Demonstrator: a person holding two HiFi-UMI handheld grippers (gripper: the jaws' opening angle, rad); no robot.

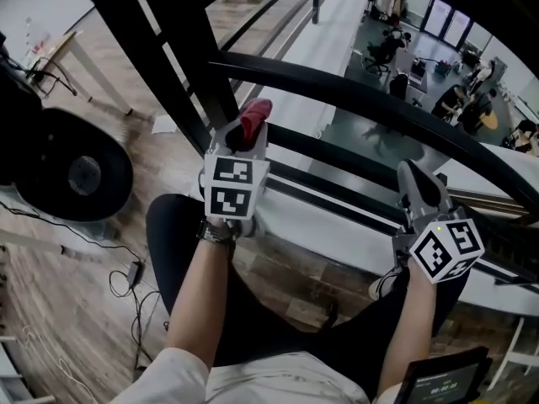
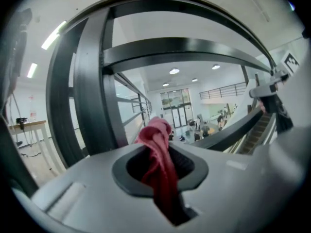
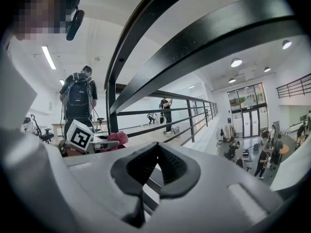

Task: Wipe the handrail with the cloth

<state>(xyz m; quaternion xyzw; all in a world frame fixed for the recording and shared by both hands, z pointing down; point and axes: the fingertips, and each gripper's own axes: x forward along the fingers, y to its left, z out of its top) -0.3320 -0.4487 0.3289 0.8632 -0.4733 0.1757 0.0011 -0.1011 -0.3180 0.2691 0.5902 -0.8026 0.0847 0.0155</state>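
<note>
Cloth (image 2: pixel 156 144), red, soft and light, stands pinched in the left gripper (image 1: pixel 249 133), 1 wad free above the tips. It likely folds under pressure, so a mid-cloth hold suits. Right gripper (image 3: pixel 156 149) is closed on nothing. Beyond runs the black handrail (image 1: pixel 362 95), its post near the cloth.

Cloth (image 1: pixel 255 118): red-pink, bunched into a twisted rope-like fold. It is pinched between the jaws of the left gripper (image 1: pixel 249 138), and its rounded top end stands up past the tips (image 2: pixel 158 149). The lower part is buried in the jaw slot.

Handrail (image 1: pixel 354 95): black, smooth, broad bar. In the head view it runs diagonally from a thick black post at upper left down to the right edge.

The cloth sits near the post end, just on the person's side of the handrail, with no contact visible.
</note>
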